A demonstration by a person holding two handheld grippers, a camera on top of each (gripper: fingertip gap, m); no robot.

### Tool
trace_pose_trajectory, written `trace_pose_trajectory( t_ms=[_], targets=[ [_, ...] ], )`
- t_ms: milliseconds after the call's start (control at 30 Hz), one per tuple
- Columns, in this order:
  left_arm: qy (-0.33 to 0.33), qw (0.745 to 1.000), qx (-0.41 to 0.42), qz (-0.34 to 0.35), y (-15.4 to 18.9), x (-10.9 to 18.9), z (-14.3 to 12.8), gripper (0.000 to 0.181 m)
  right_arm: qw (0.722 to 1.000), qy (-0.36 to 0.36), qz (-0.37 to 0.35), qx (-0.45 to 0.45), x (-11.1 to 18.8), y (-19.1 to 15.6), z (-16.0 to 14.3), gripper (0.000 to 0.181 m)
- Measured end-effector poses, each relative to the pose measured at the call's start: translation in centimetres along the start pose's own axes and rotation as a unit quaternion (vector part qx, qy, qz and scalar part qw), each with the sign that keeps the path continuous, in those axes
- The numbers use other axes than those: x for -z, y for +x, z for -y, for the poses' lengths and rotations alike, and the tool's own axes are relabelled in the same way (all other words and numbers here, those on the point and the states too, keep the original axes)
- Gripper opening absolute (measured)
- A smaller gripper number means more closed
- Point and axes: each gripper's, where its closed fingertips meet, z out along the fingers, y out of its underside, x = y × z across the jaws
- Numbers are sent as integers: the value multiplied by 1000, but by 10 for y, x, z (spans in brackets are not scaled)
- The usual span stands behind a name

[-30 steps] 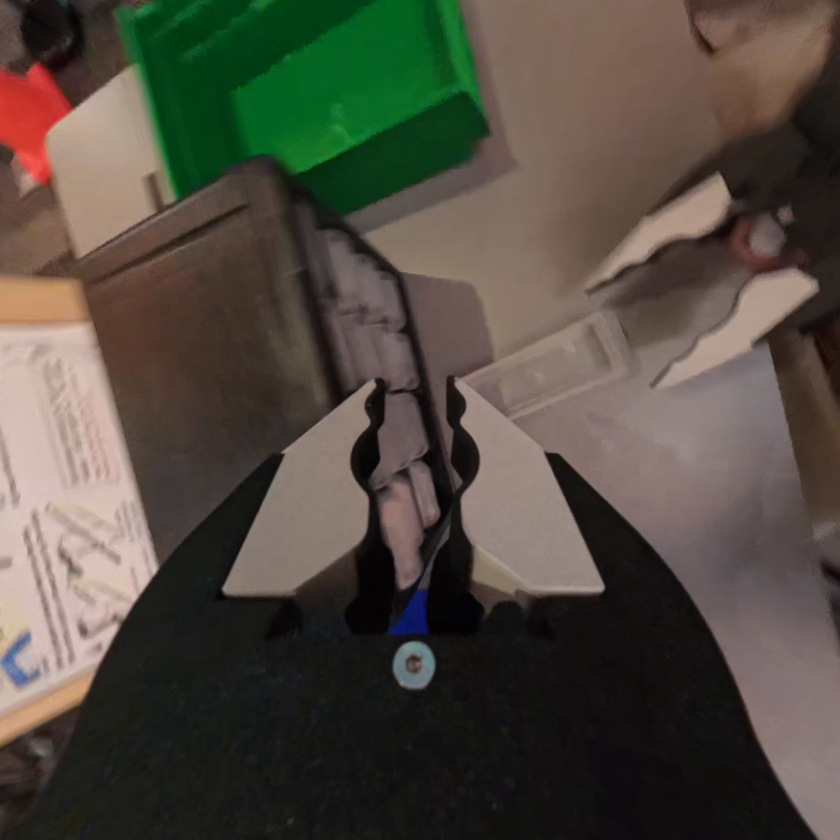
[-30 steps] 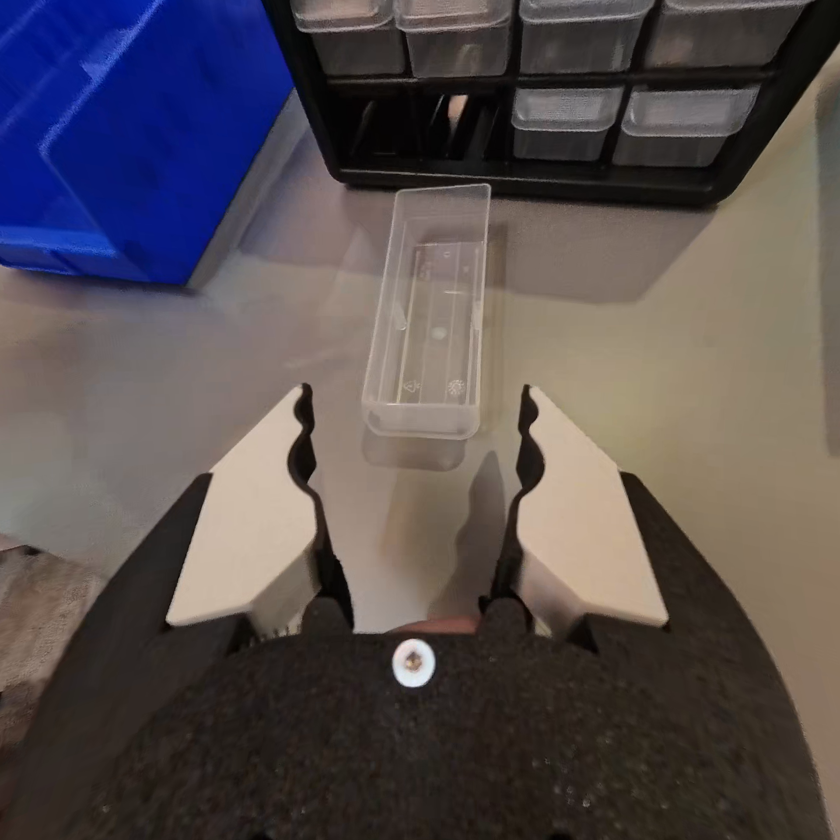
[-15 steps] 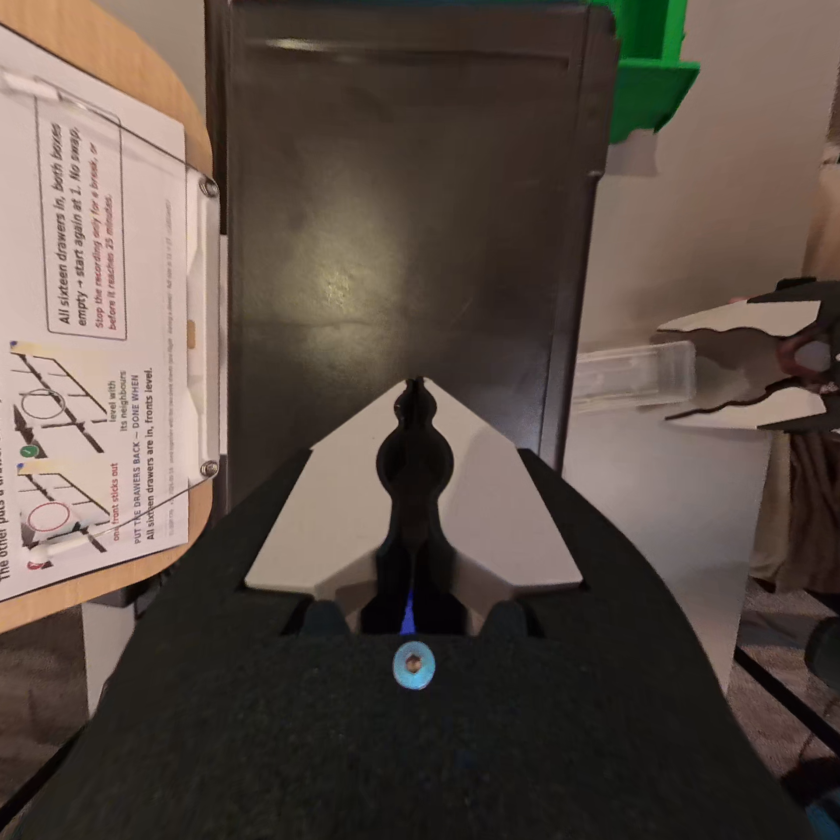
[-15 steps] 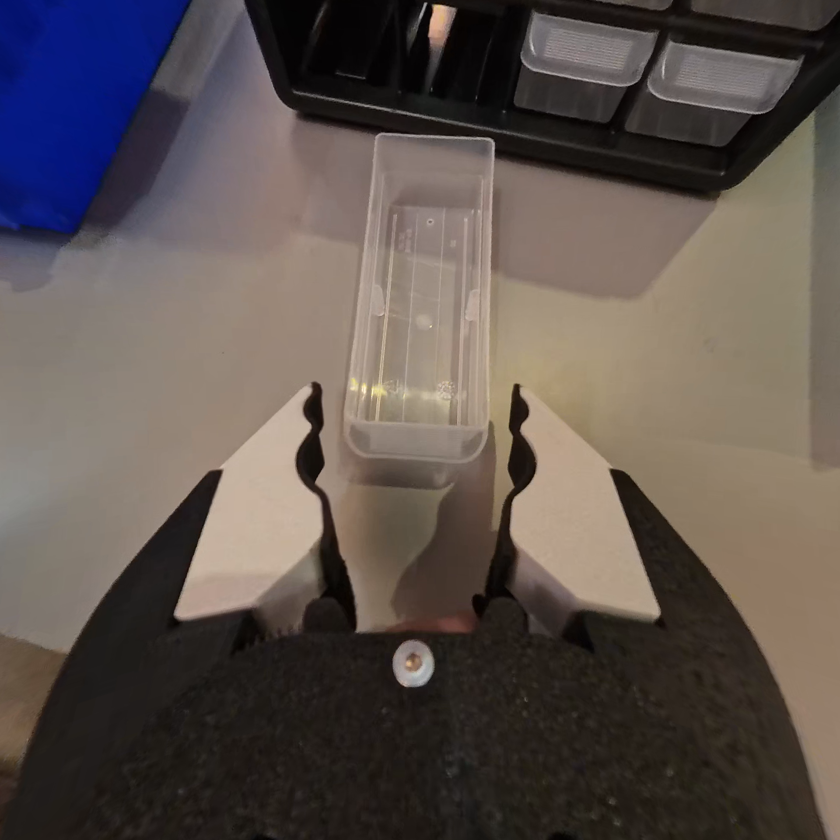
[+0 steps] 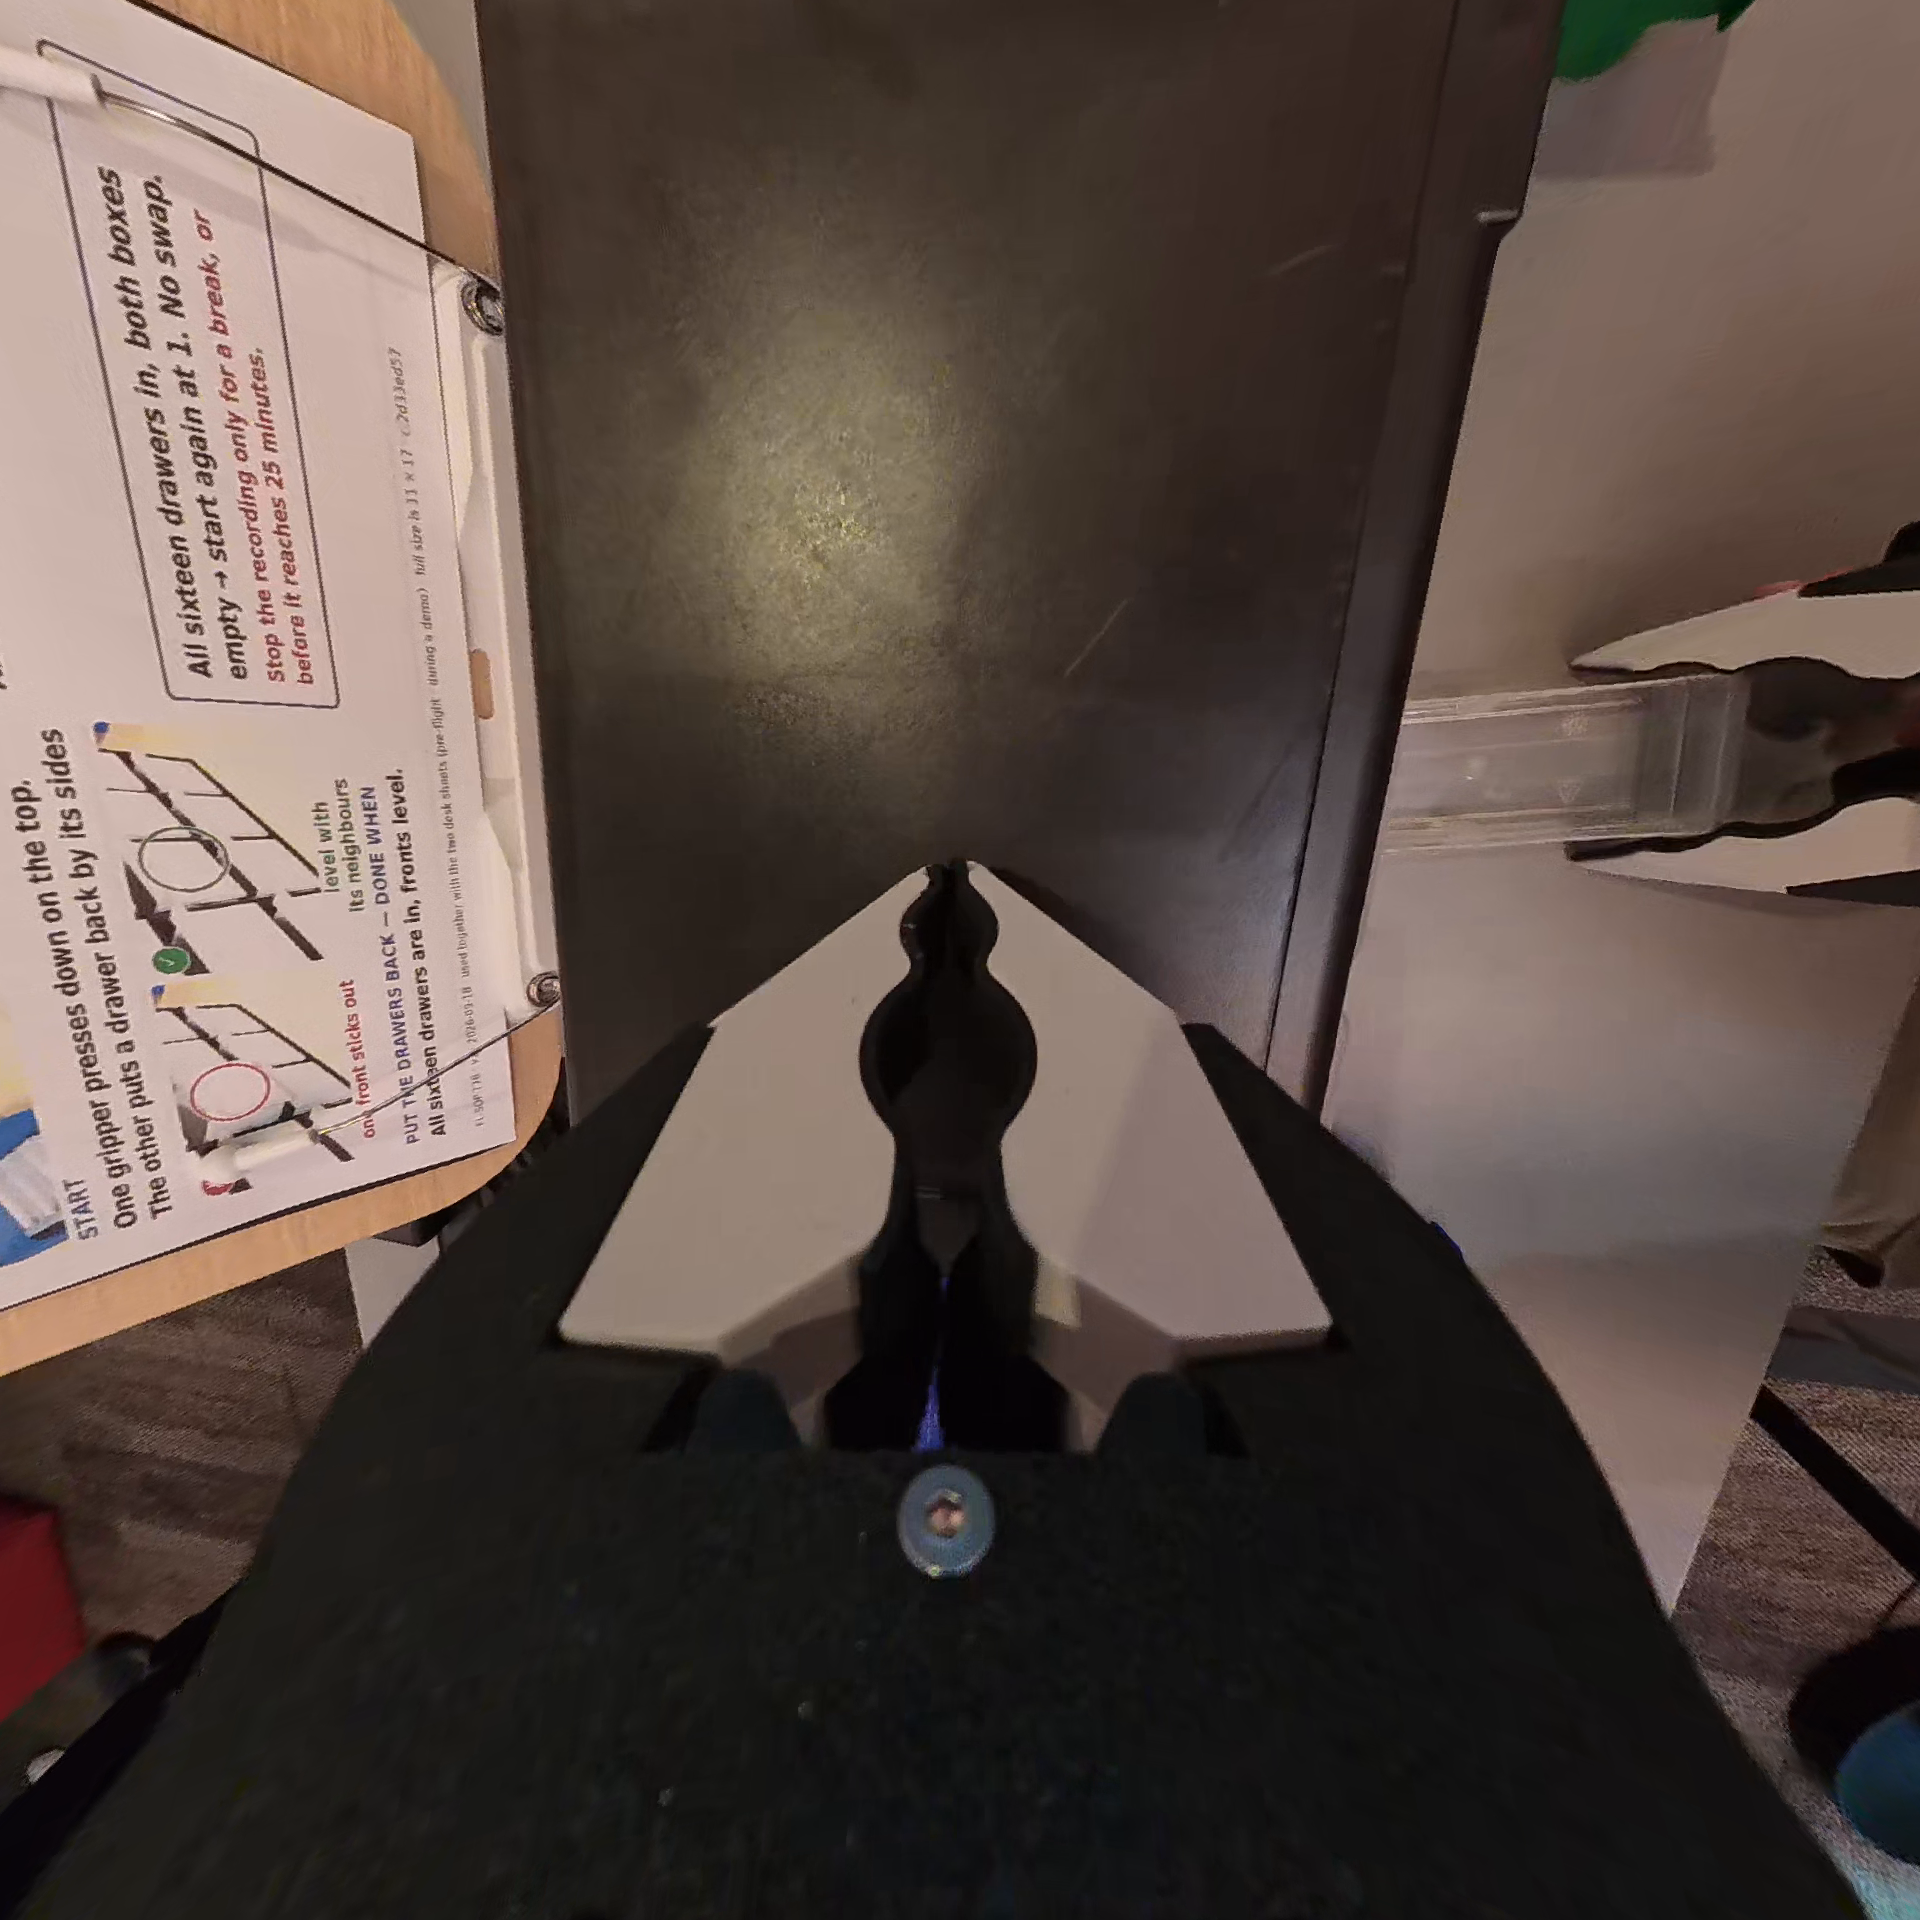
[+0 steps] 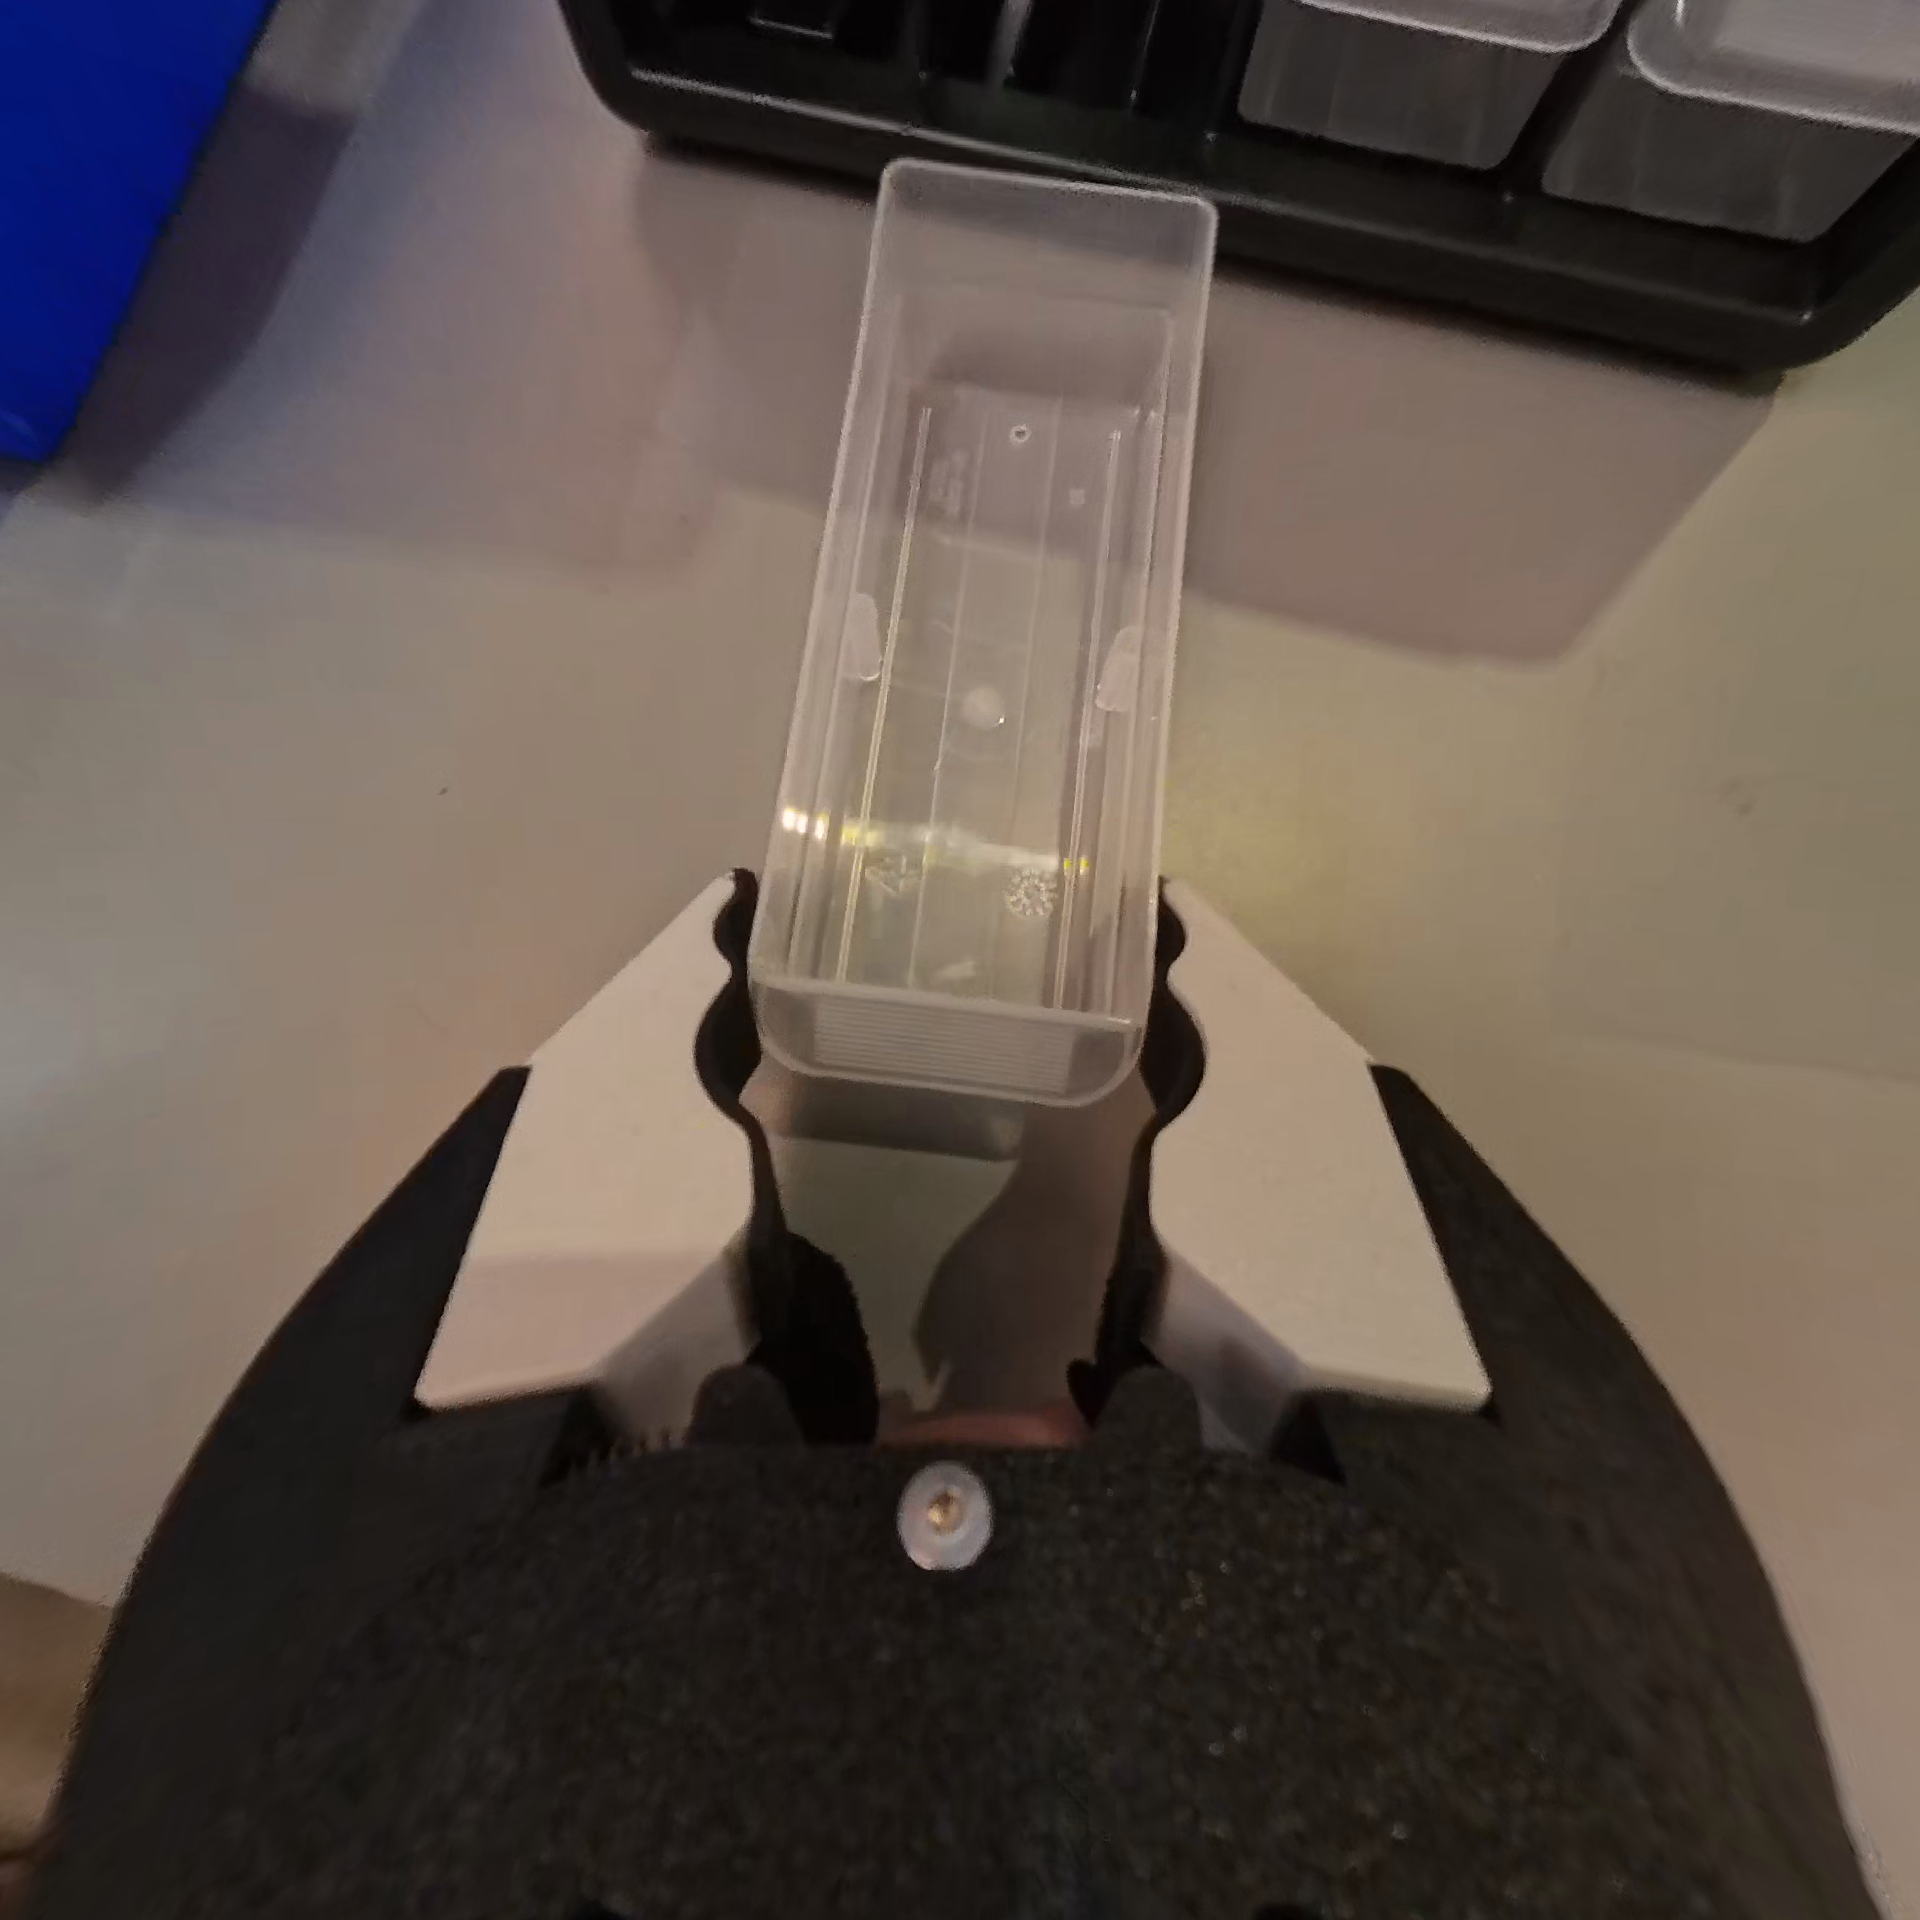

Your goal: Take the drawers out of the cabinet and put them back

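Observation:
My left gripper (image 5: 948, 873) is shut with nothing in it, its tips resting on the black cabinet's top (image 5: 935, 416). My right gripper (image 6: 953, 899) is shut on the front end of a clear empty drawer (image 6: 997, 582), one finger against each side wall. The drawer points at the cabinet's front (image 6: 1143, 166), its far end just short of the empty bottom-row slots (image 6: 883, 31). Clear drawers (image 6: 1382, 94) fill the slots to the right. The left wrist view shows the drawer (image 5: 1507, 764) and right gripper (image 5: 1574, 758) beside the cabinet.
A blue bin (image 6: 94, 208) stands on the pale table (image 6: 364, 727) to the left of the cabinet front. A printed instruction sheet (image 5: 208, 623) on a wooden board (image 5: 457, 208) lies behind the cabinet. A green bin (image 5: 1621, 31) shows at the far corner.
My left gripper closed and swung onto the cabinet top. My right gripper moved forward over the table and its fingers closed around the drawer's front end.

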Motion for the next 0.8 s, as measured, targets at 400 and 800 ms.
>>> trace_pose_trajectory(
  t_ms=[400, 800],
  targets=[
    [18, 1000, 17, -18, 0, 0, 1, 0, 995, 97, -3, -22, 16, -4, 54, 71],
    [-4, 1000, 2, 1, 0, 0, 1, 0, 993, 116, -12, -34, 12, 1, 84, 70]
  ],
)
